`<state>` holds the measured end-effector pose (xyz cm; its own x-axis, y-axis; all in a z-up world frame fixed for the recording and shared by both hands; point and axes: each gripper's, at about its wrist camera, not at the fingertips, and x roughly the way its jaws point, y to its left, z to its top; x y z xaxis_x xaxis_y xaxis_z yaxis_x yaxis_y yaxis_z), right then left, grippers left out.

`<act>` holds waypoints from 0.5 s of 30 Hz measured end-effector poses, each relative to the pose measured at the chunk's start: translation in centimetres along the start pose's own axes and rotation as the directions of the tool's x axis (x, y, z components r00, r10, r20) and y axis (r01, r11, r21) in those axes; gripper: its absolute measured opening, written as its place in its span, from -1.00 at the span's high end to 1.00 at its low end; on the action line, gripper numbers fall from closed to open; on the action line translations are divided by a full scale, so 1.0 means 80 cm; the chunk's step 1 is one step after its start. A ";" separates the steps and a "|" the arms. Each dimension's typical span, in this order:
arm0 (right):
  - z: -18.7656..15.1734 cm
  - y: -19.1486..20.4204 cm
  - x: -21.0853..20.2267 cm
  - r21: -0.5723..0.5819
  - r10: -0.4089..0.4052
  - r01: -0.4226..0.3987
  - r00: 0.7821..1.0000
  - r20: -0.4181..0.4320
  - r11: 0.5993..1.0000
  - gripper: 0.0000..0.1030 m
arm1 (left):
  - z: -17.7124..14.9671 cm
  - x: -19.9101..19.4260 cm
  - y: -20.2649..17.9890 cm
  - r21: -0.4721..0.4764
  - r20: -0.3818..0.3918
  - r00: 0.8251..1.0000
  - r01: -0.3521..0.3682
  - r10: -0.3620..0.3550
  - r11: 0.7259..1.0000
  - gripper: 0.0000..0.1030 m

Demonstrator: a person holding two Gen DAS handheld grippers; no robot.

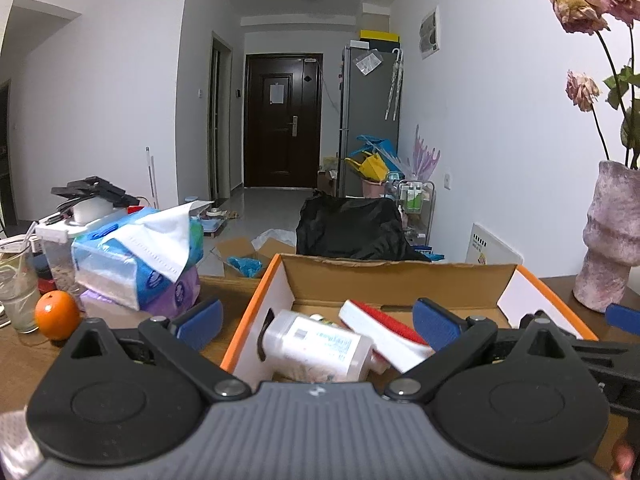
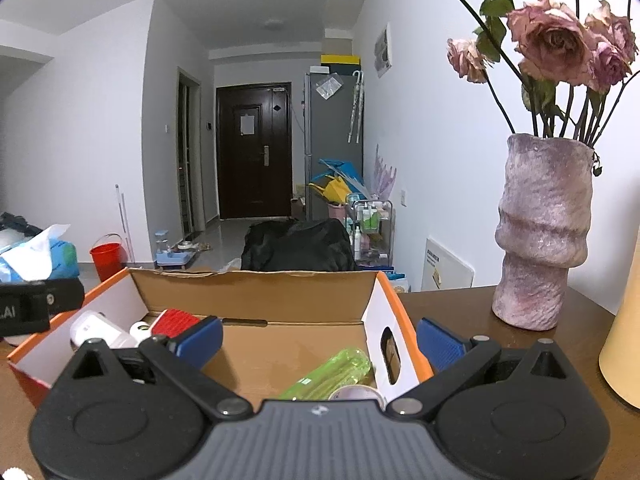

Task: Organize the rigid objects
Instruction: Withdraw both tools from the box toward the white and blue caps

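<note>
Cardboard, orange-edged and white-sided, forms the open box (image 1: 400,280) that sits on the brown wooden surface (image 2: 460,312) and already takes the sorted goods: a white plastic bottle (image 1: 316,346) lying on its side and a red-and-white block (image 1: 384,332) at one end, a translucent green bottle (image 2: 336,372) and a roll of tape (image 2: 356,394) at the other. The left tongs (image 1: 320,318) hover over the bottle end with their blue pads wide apart and nothing between them; the right tongs (image 2: 320,338) hang over the green-bottle end, equally spread and empty. Judging by this, one item is stowed and the next pick has not begun. Loose things remain by the box, an orange (image 1: 57,314) and tissue packs (image 1: 136,264) among them; the orange seems the likeliest rigid candidate, so the left tongs would need to swing out of the box toward it, straddle it and close gently, well clear of the glass (image 1: 18,292) just beside
</note>
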<state>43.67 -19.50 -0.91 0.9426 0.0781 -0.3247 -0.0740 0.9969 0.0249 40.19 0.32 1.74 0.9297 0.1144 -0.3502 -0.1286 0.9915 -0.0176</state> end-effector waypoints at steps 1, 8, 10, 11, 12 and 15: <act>-0.001 0.001 -0.004 -0.002 0.002 -0.002 1.000 0.003 1.000 -1.00 | -0.002 -0.003 0.001 0.002 0.000 1.000 -0.002 0.002 1.000 -1.00; -0.011 0.005 -0.027 -0.018 0.026 -0.026 1.000 0.008 1.000 -1.00 | -0.015 -0.028 0.015 0.006 -0.005 1.000 -0.013 0.013 1.000 -1.00; -0.013 0.006 -0.034 -0.018 0.032 -0.032 0.999 0.008 0.999 -1.00 | -0.019 -0.035 0.020 0.003 -0.007 1.000 -0.013 0.014 1.000 -1.00; -0.014 0.006 -0.038 -0.018 0.035 -0.035 0.999 0.007 0.999 -1.00 | -0.019 -0.039 0.021 0.003 -0.007 1.000 -0.015 0.015 1.000 -1.00; -0.016 0.006 -0.041 -0.019 0.037 -0.037 0.999 0.006 0.999 -1.00 | -0.021 -0.042 0.023 0.004 -0.007 1.000 -0.017 0.017 1.000 -1.00; -0.020 0.007 -0.050 -0.024 0.041 -0.041 0.999 0.002 0.999 -1.00 | -0.025 -0.050 0.029 0.011 -0.008 1.000 -0.028 0.028 1.000 -1.00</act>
<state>39.33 -19.25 -1.13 0.9395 0.1189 -0.3213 -0.1202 0.9926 0.0157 35.51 2.03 1.19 0.9230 0.1413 -0.3580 -0.1505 0.9886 0.0021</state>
